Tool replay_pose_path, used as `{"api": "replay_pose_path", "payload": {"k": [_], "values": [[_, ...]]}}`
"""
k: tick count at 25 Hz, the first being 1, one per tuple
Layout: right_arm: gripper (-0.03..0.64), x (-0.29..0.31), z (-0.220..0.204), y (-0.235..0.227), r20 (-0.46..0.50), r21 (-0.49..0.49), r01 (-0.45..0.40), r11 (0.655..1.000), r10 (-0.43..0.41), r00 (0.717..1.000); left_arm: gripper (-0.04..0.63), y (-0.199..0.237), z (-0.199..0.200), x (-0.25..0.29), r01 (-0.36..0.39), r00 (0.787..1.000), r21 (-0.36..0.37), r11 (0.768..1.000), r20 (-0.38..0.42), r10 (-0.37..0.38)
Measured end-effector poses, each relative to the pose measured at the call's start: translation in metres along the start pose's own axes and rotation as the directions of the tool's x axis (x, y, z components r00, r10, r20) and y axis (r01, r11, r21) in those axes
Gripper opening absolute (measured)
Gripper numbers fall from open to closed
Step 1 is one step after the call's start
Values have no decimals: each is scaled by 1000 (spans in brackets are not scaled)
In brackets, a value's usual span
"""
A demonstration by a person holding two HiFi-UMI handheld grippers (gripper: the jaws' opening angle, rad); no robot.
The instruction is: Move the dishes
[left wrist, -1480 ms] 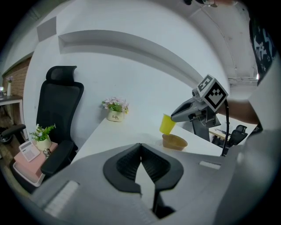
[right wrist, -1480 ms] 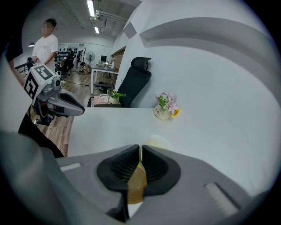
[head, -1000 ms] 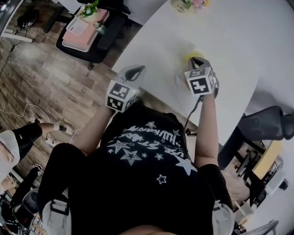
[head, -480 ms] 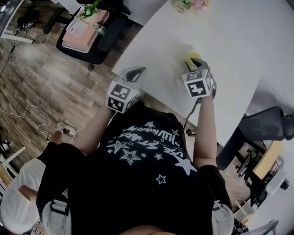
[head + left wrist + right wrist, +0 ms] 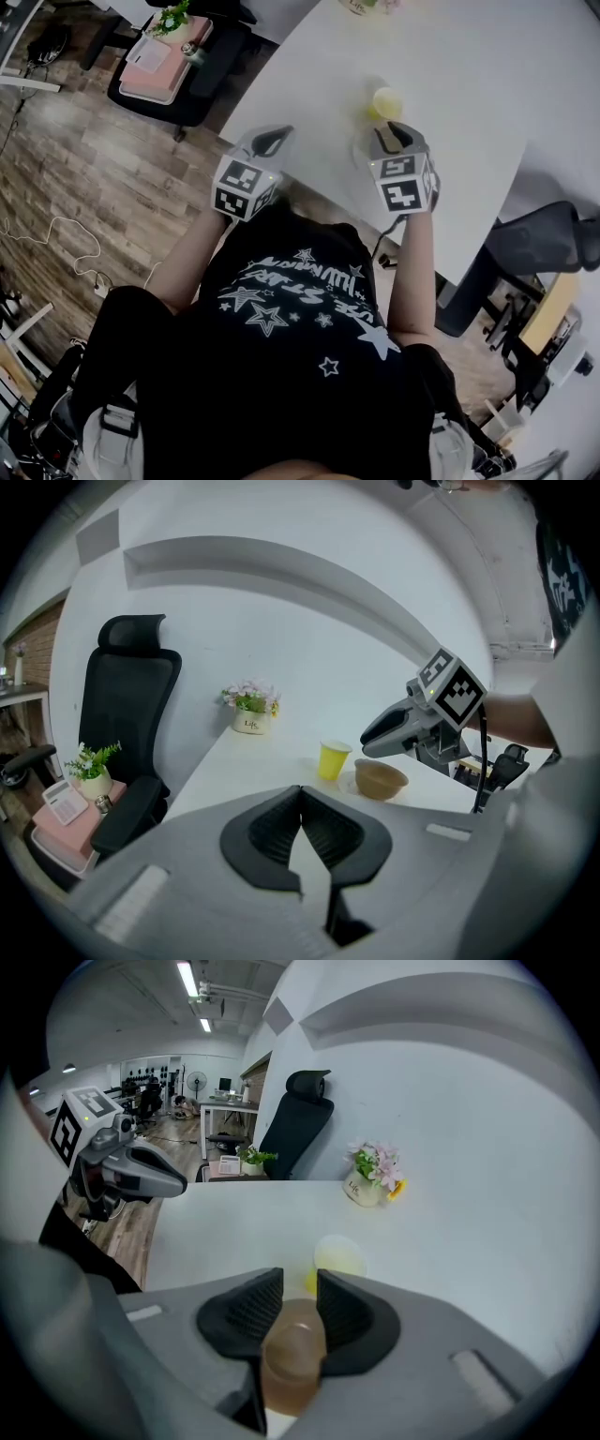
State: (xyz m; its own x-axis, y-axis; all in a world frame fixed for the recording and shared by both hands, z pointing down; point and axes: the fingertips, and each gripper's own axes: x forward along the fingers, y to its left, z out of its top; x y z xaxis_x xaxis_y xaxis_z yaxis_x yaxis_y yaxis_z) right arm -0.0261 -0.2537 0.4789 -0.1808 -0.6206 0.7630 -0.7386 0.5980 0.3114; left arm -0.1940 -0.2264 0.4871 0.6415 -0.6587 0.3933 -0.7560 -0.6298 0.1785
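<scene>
A brown bowl (image 5: pixel 381 779) stands on a white saucer on the white table (image 5: pixel 262 761), next to a yellow paper cup (image 5: pixel 333 759). My right gripper (image 5: pixel 367 741) hovers just above the bowl's near side, apart from it. In the right gripper view its jaws (image 5: pixel 300 1283) have just been opening; the bowl (image 5: pixel 293 1354) shows through the gap below them with the pads off it, and the cup (image 5: pixel 337 1258) stands beyond. In the head view the right gripper (image 5: pixel 396 131) covers the bowl and the cup (image 5: pixel 386 101) shows ahead. My left gripper (image 5: pixel 272 139) is shut and empty at the table's edge.
A small flower pot (image 5: pixel 367 1185) stands at the far end of the table. A black office chair (image 5: pixel 131 696) and a seat with a pink box and a plant (image 5: pixel 164 56) are off the table's left. Another dark chair (image 5: pixel 544 248) is on the right.
The right gripper has opened and drawn back a little from the cup, which now shows whole. The left gripper has stayed put. Someone at the lower left has left the view.
</scene>
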Motion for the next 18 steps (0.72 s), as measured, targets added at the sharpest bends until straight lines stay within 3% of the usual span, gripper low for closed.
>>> {"api": "replay_pose_path", "payload": {"k": [10, 18], "values": [[120, -2, -54, 43, -117, -41, -58, 997, 53, 992, 11, -30, -11, -4, 34, 999, 3, 999, -11, -34], [95, 11, -72, 50, -173, -76, -26, 997, 13, 985, 11, -30, -13, -8, 45, 999, 15, 999, -12, -45]]}}
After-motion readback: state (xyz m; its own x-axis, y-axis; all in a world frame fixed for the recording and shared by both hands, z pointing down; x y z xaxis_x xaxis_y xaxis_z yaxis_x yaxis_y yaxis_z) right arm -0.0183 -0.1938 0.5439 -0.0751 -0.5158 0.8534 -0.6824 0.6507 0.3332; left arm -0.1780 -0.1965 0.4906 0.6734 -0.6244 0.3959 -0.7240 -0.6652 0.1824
